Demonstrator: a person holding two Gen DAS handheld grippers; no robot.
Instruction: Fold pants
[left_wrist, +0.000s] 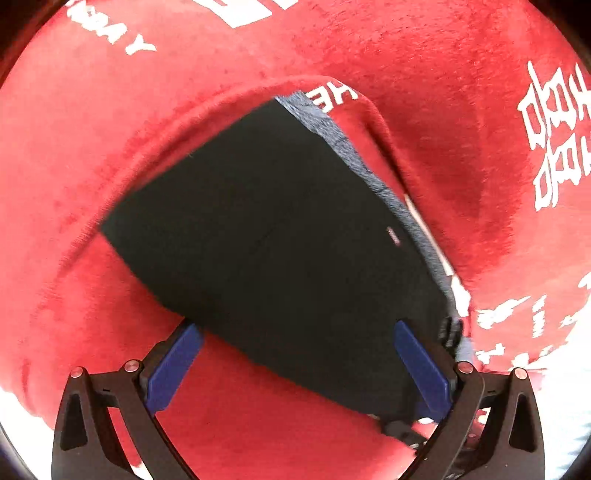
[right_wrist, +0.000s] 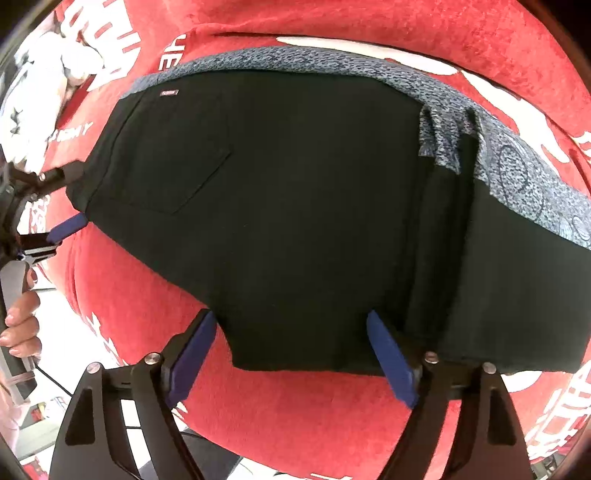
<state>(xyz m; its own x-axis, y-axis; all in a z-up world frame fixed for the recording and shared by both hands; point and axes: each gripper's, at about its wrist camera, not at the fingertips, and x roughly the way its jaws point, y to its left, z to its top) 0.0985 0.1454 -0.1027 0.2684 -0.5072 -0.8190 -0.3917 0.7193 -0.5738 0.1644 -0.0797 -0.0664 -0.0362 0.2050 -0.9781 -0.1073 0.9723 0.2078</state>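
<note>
The black pants (right_wrist: 280, 206) lie folded flat on a red blanket (right_wrist: 303, 413), with a grey fleece lining (right_wrist: 332, 62) showing along the far edge and a back pocket facing up. My right gripper (right_wrist: 291, 317) stands open over the near edge, and a corner of the fold lies between its blue pads (right_wrist: 391, 362) without being pinched. In the left wrist view the pants (left_wrist: 273, 236) fill the middle. My left gripper (left_wrist: 295, 326) is open at their near corner, one pad (left_wrist: 421, 365) above the cloth and the other over the blanket. The left gripper's blue finger (right_wrist: 68, 226) shows at the pants' left end.
The red blanket (left_wrist: 424, 74) carries white printed lettering (left_wrist: 554, 136) and covers the whole work surface. A person's hand (right_wrist: 22, 321) grips the left tool's handle at the left edge. White cloth (right_wrist: 55, 66) lies at the upper left.
</note>
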